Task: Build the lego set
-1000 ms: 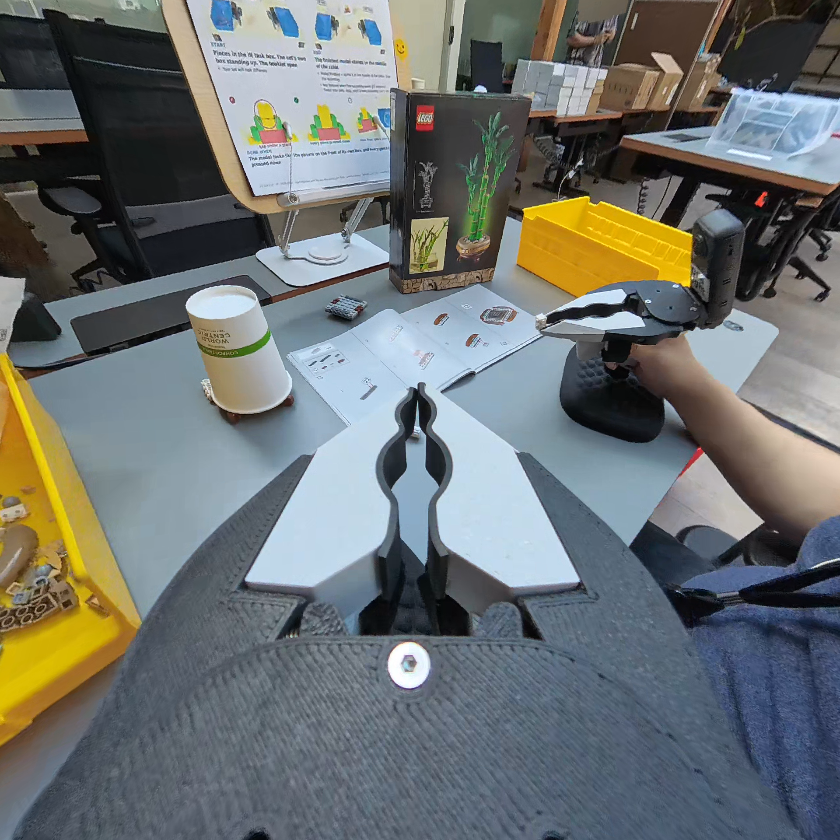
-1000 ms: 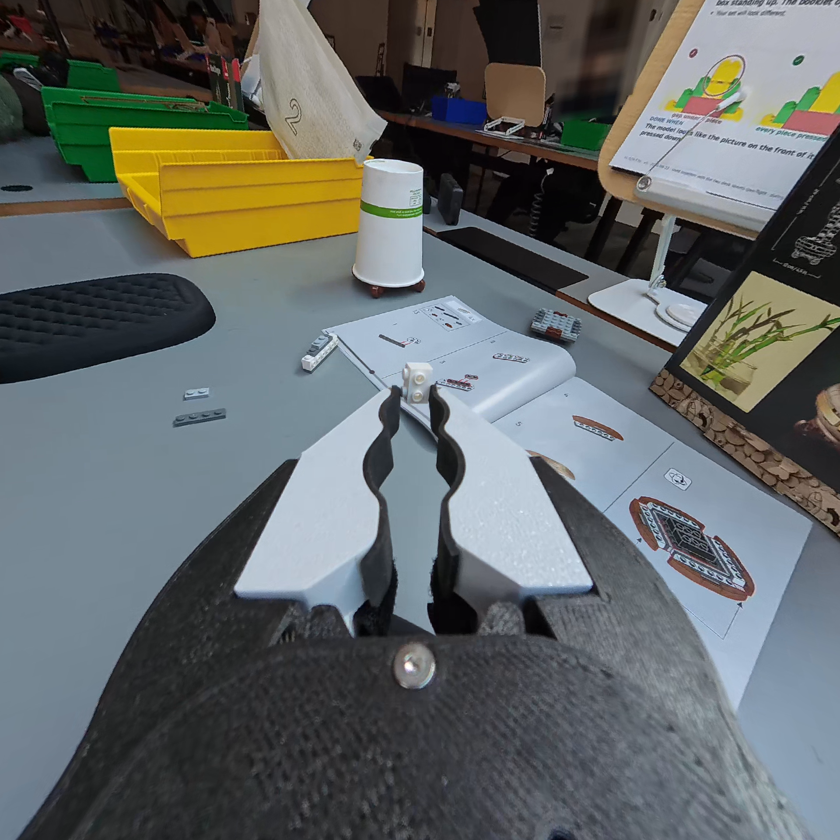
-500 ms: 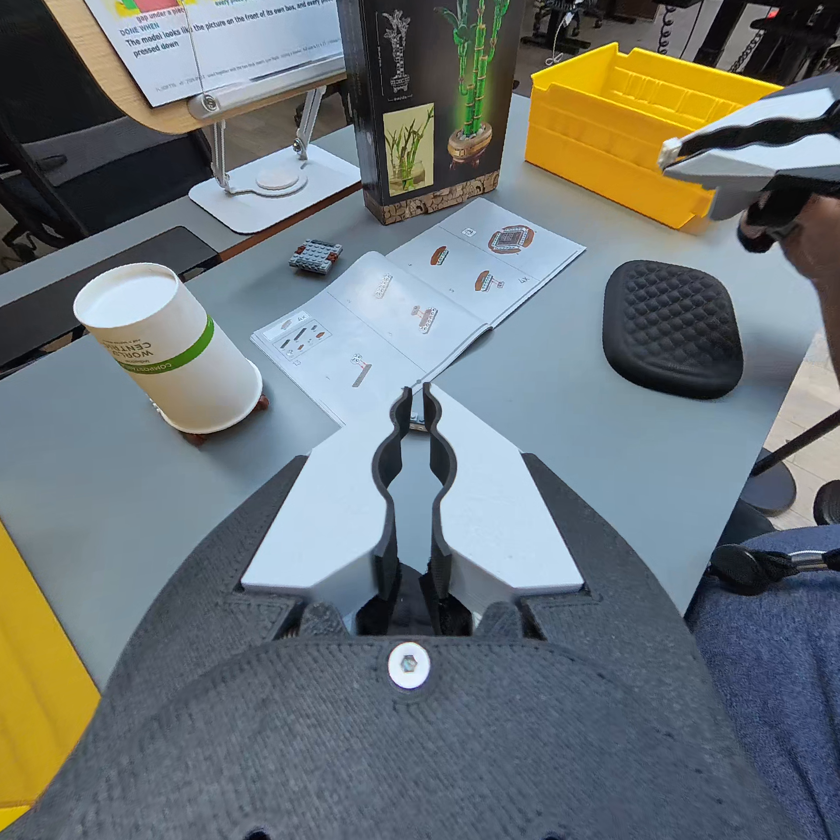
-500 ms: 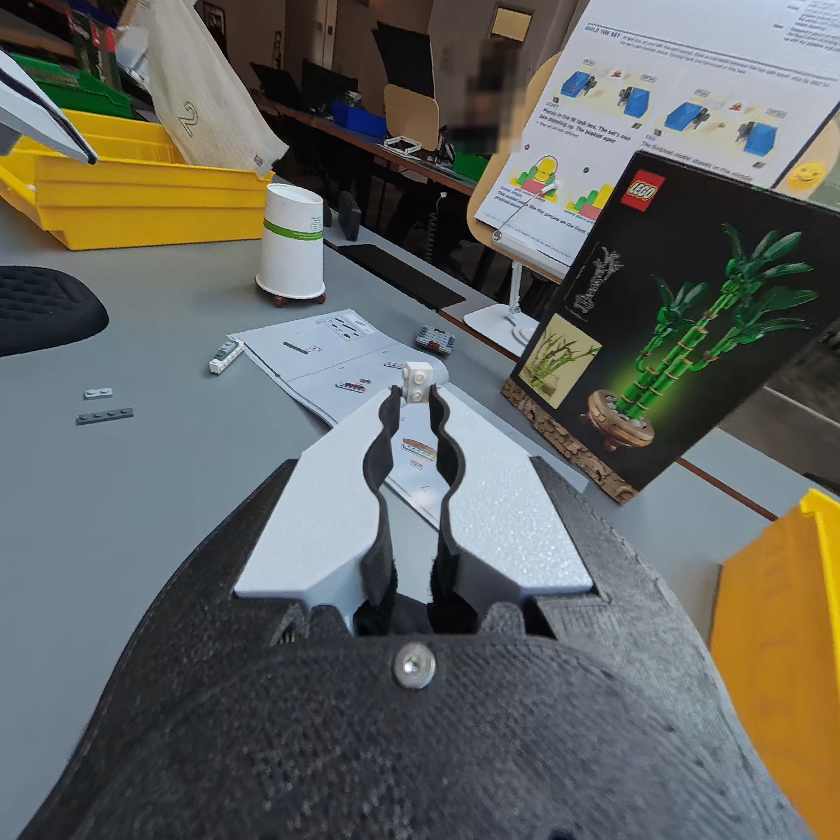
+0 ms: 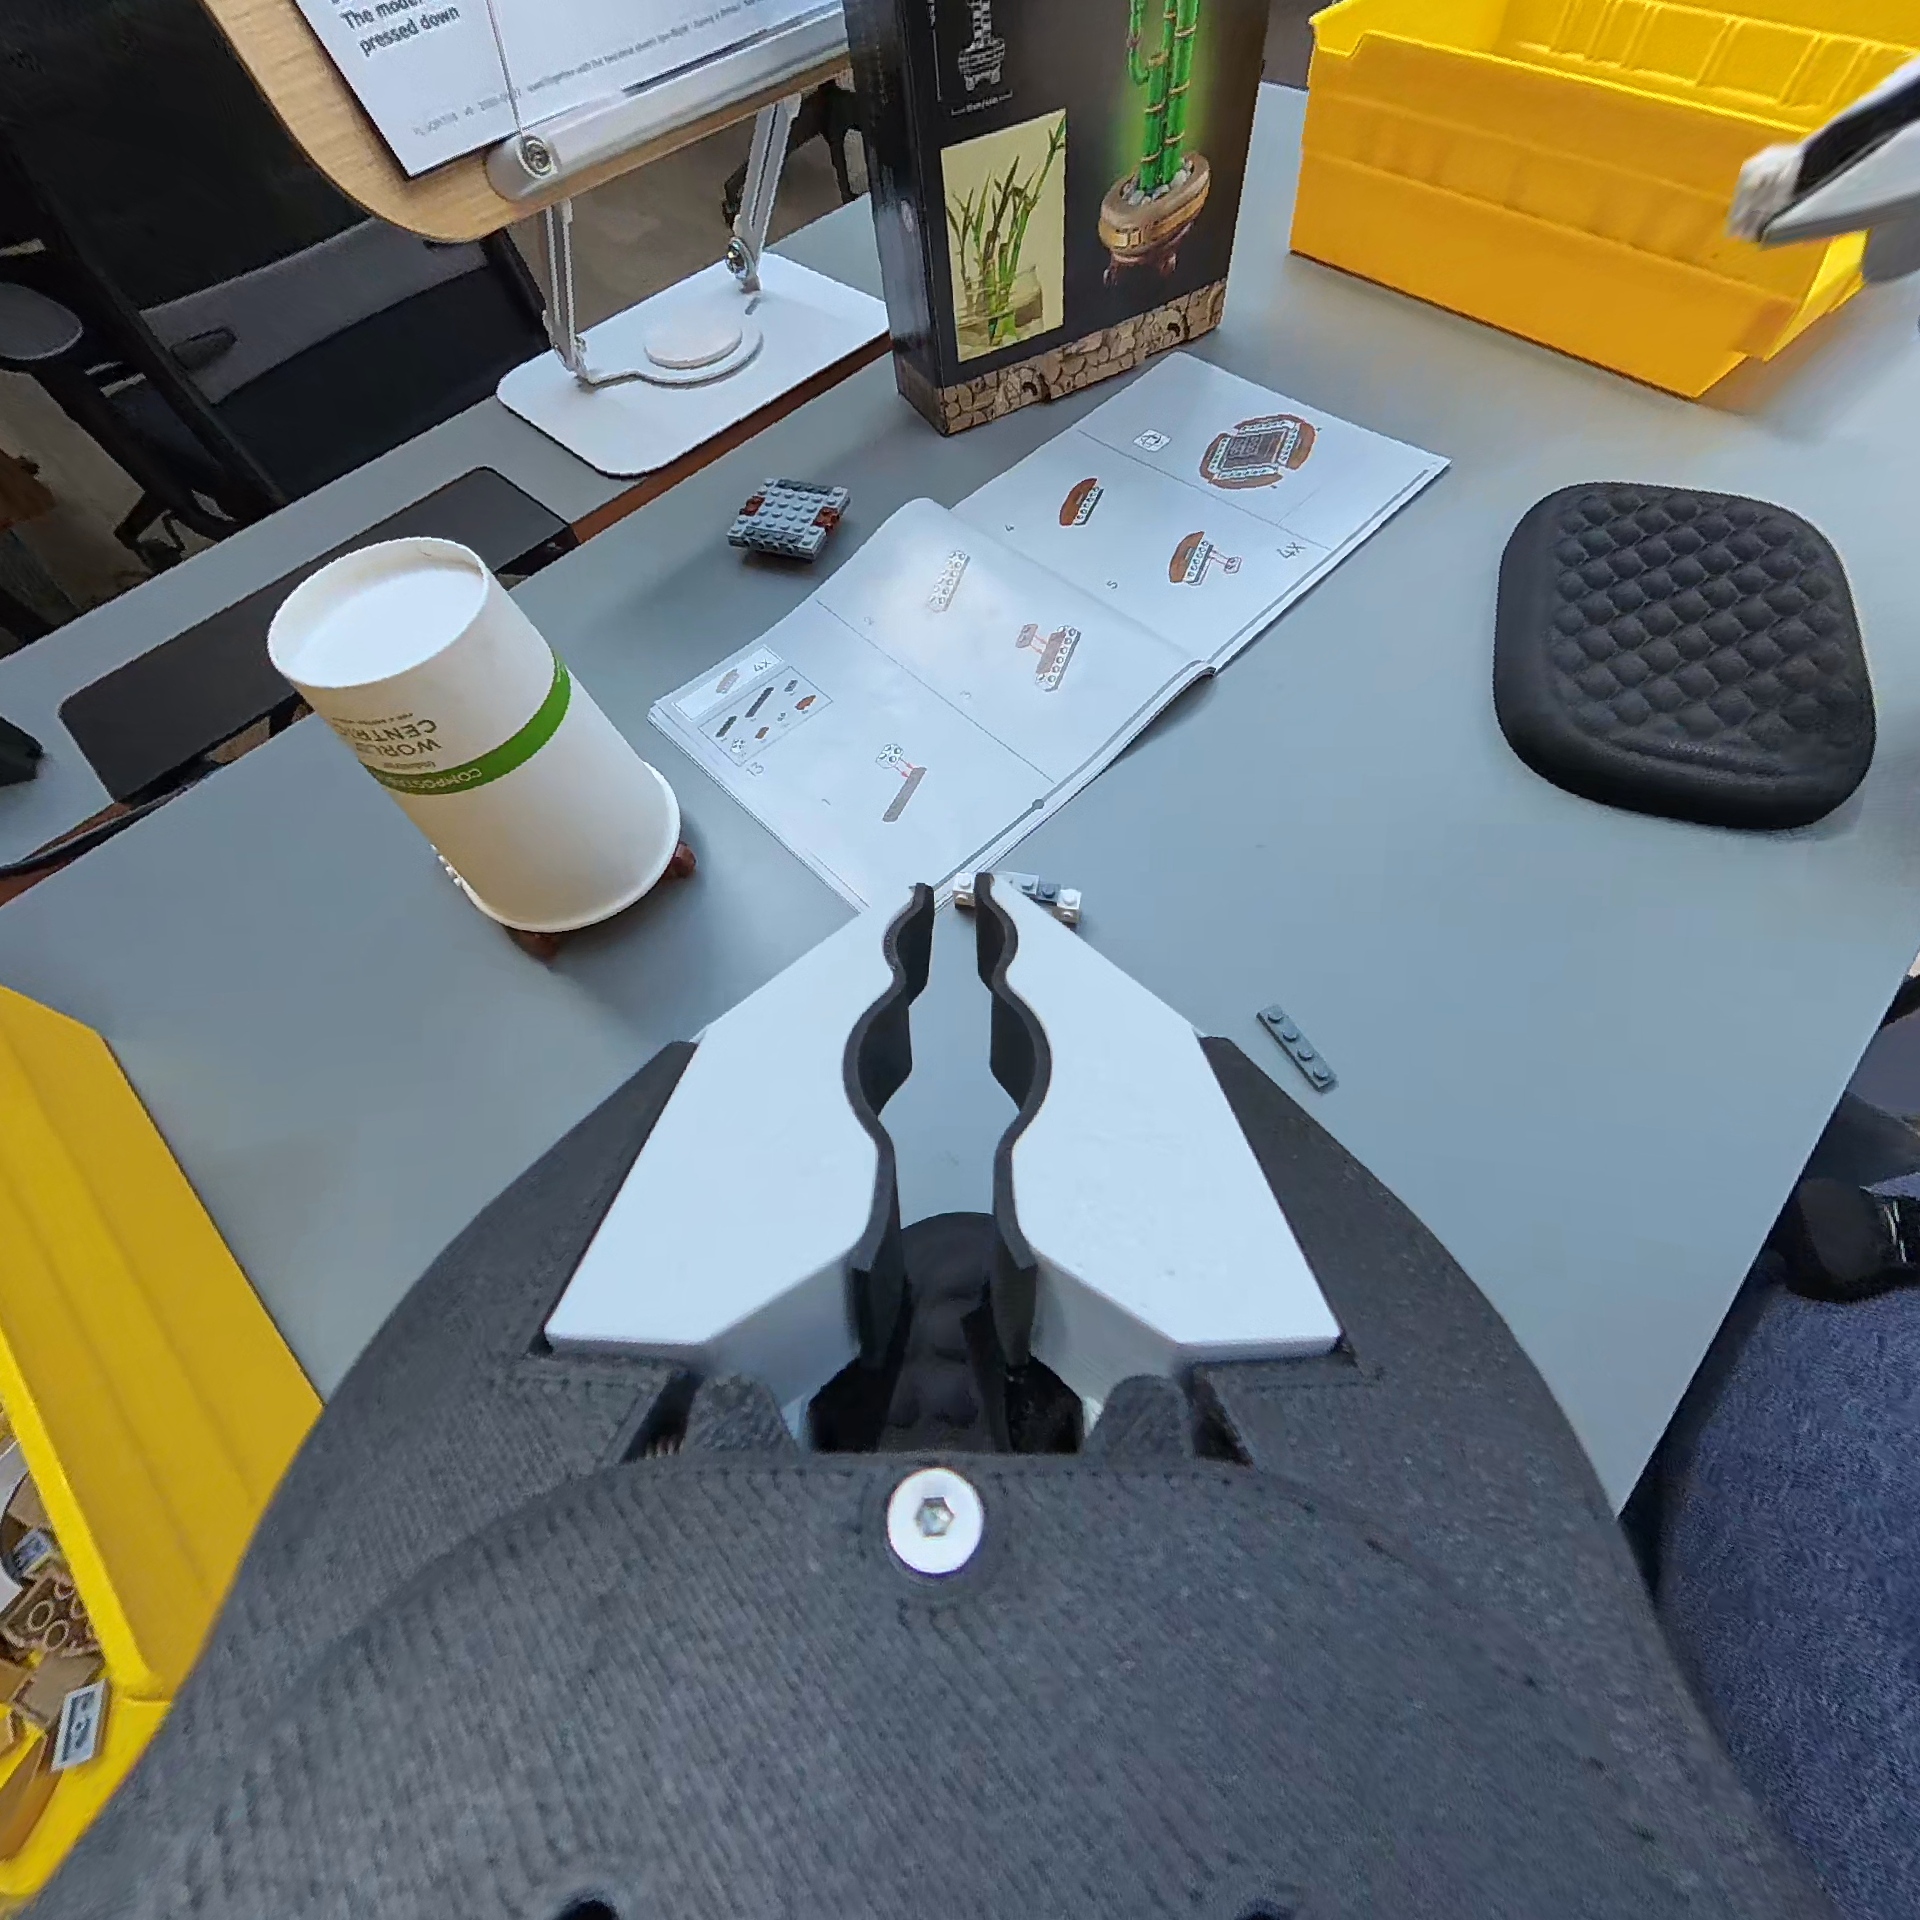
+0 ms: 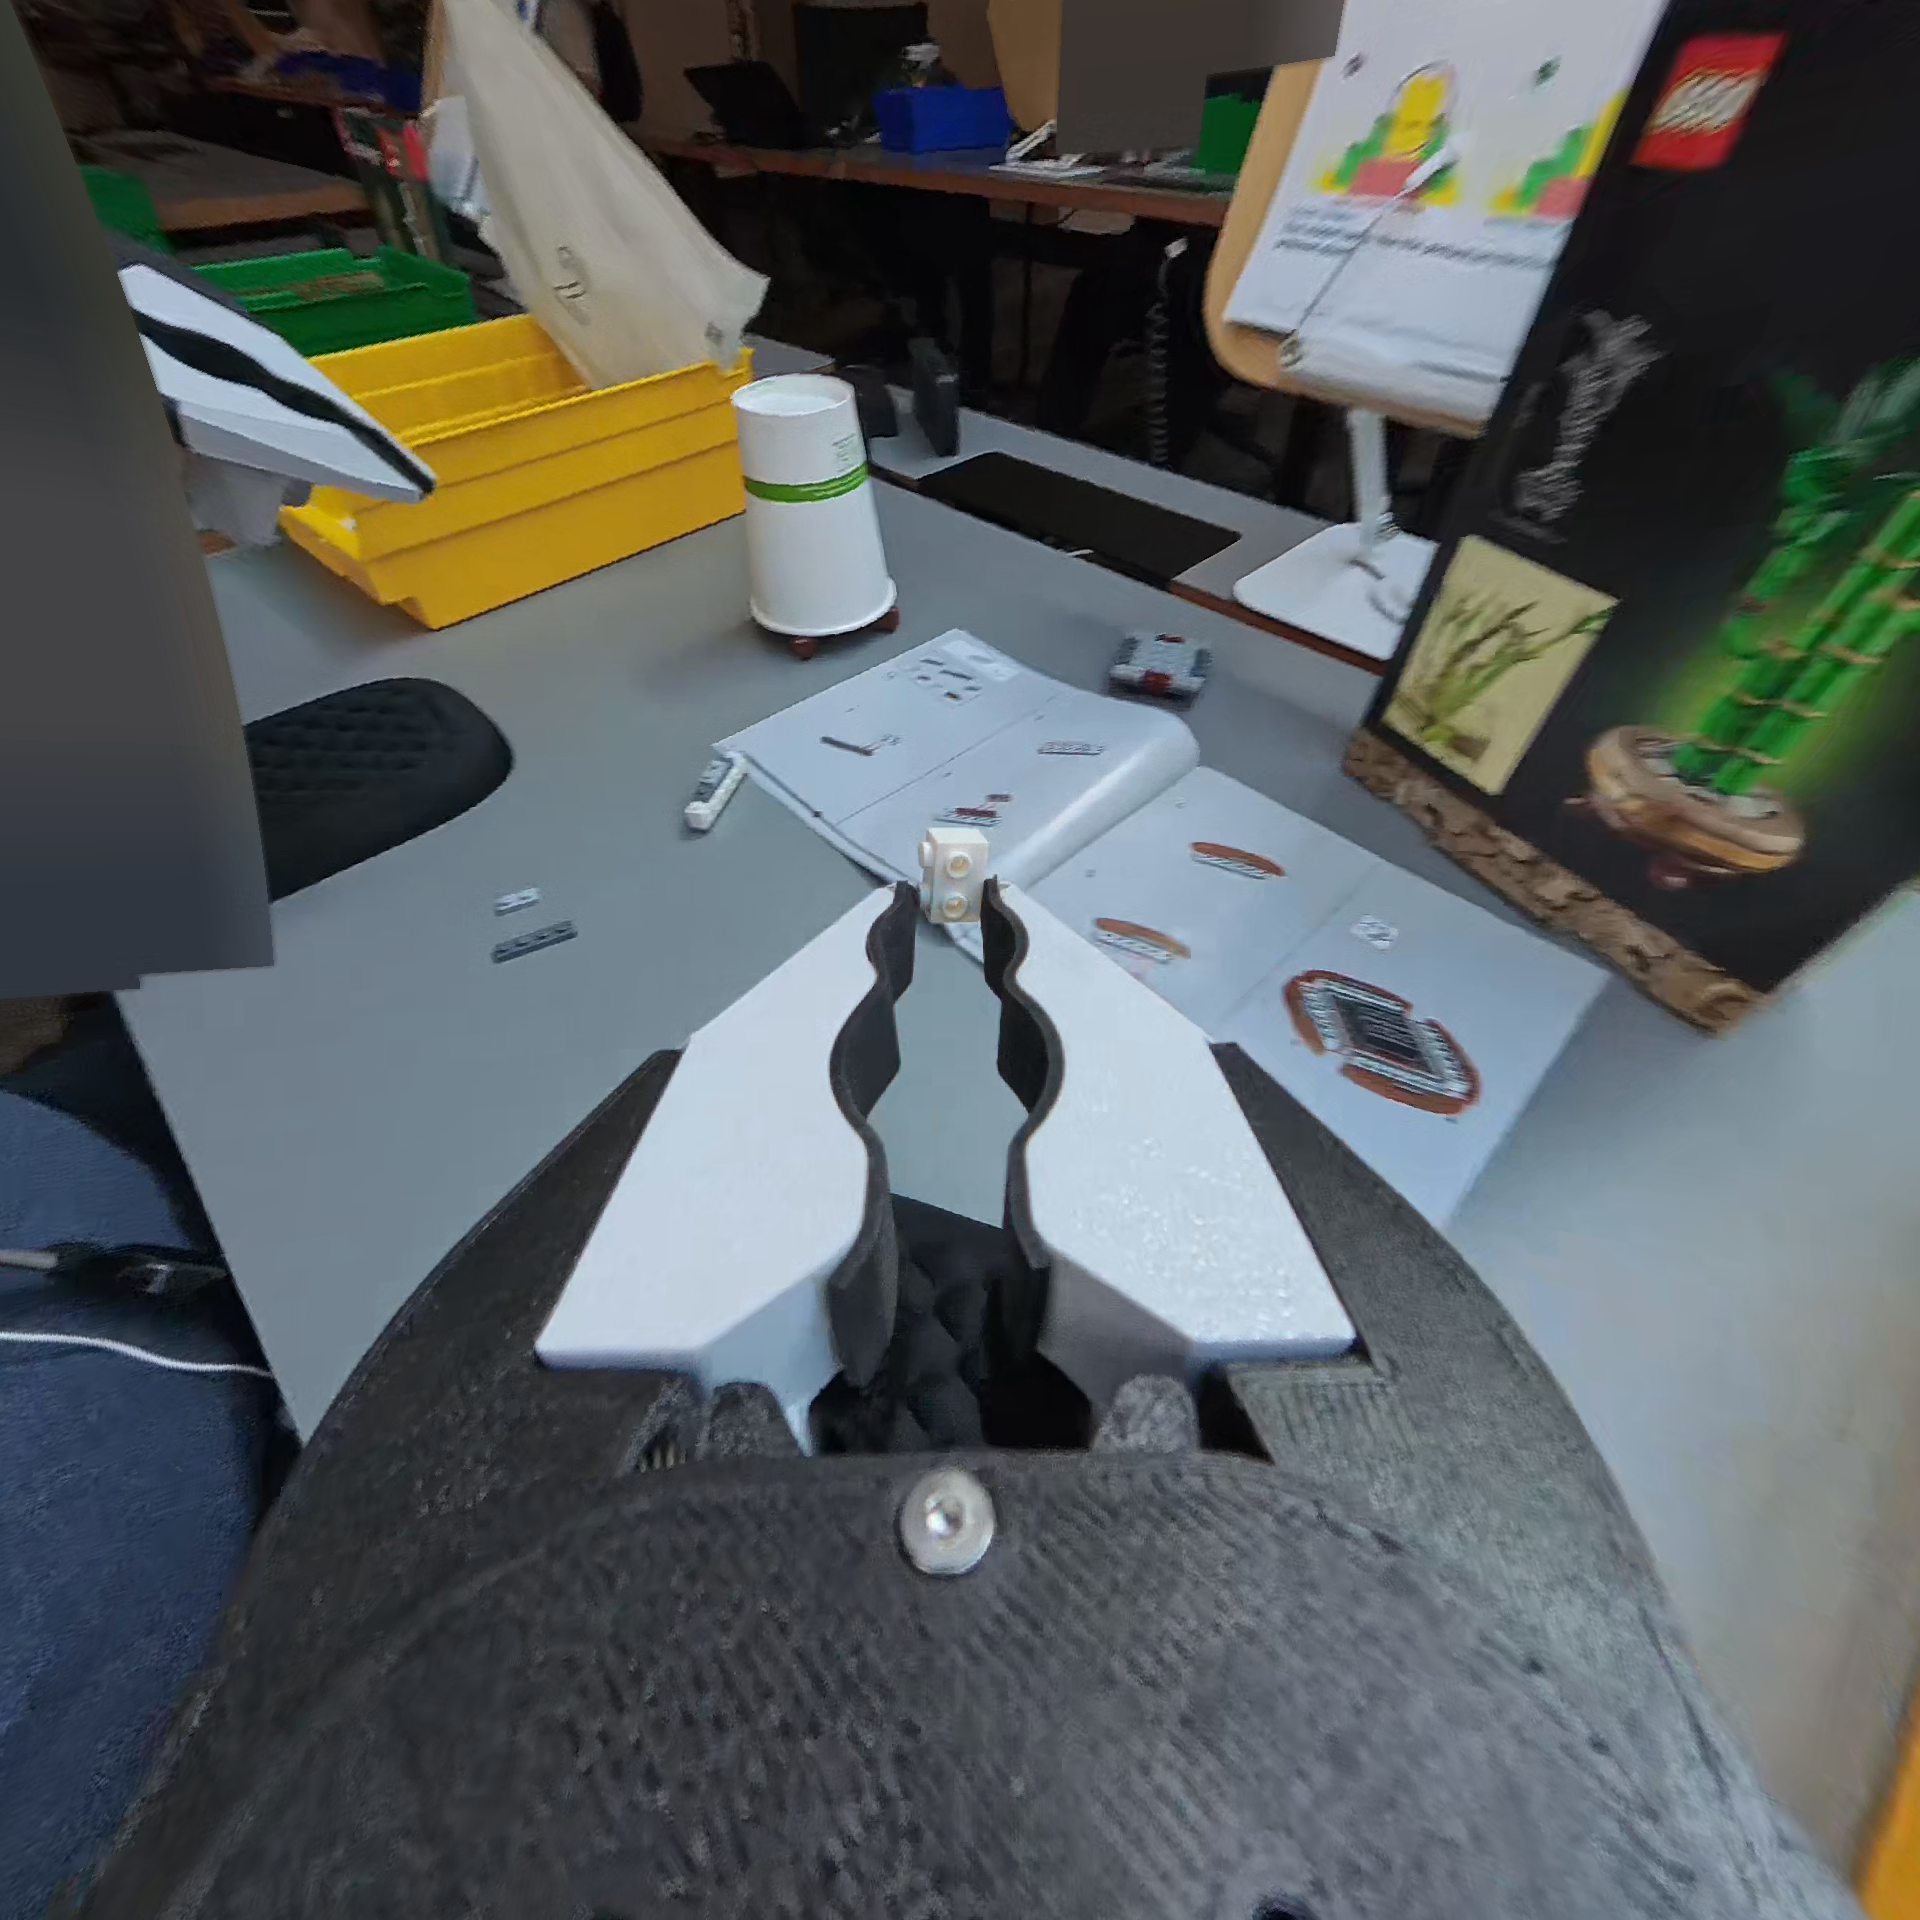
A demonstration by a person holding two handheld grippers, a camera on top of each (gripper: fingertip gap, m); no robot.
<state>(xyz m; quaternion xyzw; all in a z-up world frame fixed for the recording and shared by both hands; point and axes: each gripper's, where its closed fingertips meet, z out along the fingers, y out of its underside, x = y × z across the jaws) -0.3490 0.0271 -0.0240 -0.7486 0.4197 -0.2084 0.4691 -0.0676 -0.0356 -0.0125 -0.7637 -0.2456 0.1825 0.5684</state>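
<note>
Grey table [image 5: 1403,1039] with open instruction booklet [image 5: 1018,644]; a short white-and-grey strip of bricks [image 5: 1023,891] lies just beyond the left gripper [image 5: 951,906], long axis crosswise to the slightly parted, empty fingers. The right gripper [image 6: 948,902], raised well apart, pinches a small white brick [image 6: 951,875] at its tips; the left is judged nearer the strip.

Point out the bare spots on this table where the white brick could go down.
Bare grey table lies between the paper cup, the yellow bin and the left gripper. More between the instruction booklet and the black pad. Crowded: the booklet's near corner, with the small plates and the dark grey plate.
</note>
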